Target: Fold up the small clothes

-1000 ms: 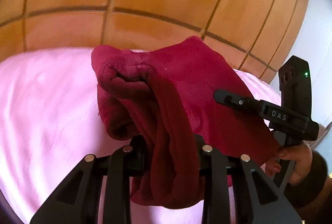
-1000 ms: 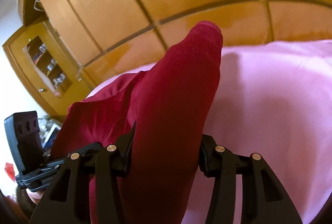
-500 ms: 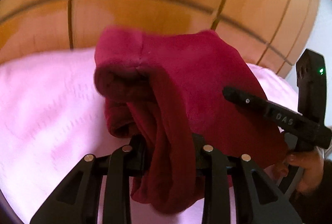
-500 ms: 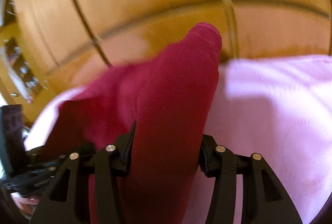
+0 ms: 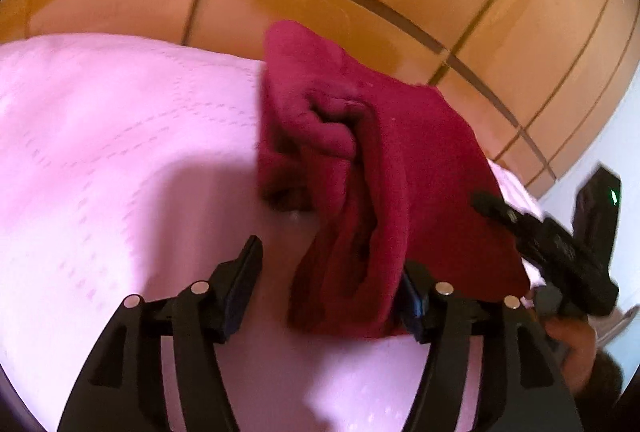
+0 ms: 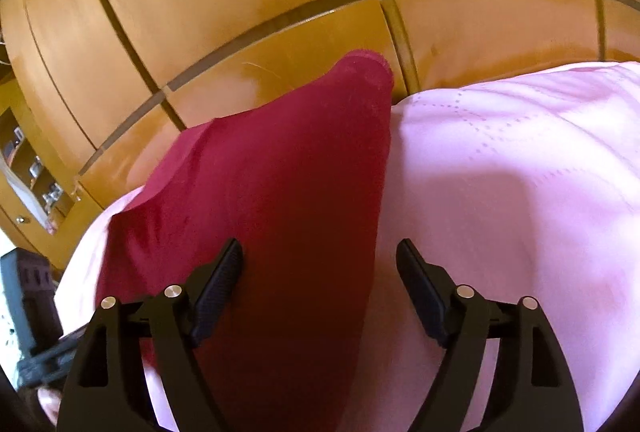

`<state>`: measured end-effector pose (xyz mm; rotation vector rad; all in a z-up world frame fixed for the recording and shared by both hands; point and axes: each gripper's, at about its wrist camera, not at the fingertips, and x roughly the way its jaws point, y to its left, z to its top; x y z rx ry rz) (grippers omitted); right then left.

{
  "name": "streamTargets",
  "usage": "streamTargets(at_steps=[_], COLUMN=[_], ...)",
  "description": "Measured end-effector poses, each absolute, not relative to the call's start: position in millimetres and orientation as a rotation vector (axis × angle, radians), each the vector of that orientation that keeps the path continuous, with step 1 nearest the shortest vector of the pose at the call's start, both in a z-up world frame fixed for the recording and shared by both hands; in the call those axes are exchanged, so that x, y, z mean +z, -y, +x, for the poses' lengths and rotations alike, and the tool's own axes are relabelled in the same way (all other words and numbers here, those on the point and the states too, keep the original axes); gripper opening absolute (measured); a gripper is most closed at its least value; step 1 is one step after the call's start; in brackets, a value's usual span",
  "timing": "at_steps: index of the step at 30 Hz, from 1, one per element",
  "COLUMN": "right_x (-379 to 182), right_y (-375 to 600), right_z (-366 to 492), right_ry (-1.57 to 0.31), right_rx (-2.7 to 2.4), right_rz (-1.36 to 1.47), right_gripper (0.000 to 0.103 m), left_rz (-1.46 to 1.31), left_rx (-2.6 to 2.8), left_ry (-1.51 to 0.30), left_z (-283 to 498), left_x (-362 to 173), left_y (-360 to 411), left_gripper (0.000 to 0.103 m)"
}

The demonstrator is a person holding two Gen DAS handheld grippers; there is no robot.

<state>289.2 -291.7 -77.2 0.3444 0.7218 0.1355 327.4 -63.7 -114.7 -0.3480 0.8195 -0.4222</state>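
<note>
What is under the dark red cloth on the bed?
Under the dark red cloth lies the pink bedspread, which shows all around it. Whether anything else lies beneath cannot be seen, because the cloth covers that part.

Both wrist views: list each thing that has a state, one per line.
Left gripper: open, cloth against one finger only.
Right gripper: open, cloth lying between the fingers.
Red cloth: bunched and doubled over, lying on the sheet, not clamped.
Pink sheet: spread flat under the cloth.
</note>
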Motion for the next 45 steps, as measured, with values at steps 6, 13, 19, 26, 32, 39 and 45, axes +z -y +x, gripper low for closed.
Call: streamTargets(at_steps=[6,13,19,26,32,39,45], right_x=[-90,-99,-75,-57,-45,-32,-26], right_y=[286,292,284,245,225,216,212], right_z=[255,260,234,192,160,136,122], right_ry=[-0.768,-0.792,-0.708,-0.699,-0.641,-0.602,-0.581], right_rx=[-0.035,-0.071,-0.090,-0.093,-0.094,-0.108,-0.124], right_rz=[0.207,0.219,0.210,0.163,0.105,0.050,0.044], right_gripper=[0.086,0.095,0.100,0.100,0.100,0.100,0.100], left_rz=[-0.330,-0.239,-0.176,-0.105,-0.006,-0.023,-0.036], left_rx=[-0.375,-0.319,-0.190,-0.034,0.027,0.025,0.032], left_ry=[-0.854,-0.841,-0.773,-0.721,-0.668,-0.712,-0.710], left_z=[324,307,273,236,203,186,176], left_x=[-124,-117,-96,-77,-66,-61,-57], left_y=[63,70,57,45,45,40,34], left_gripper=[0.068,0.079,0.101,0.101,0.101,0.101,0.101])
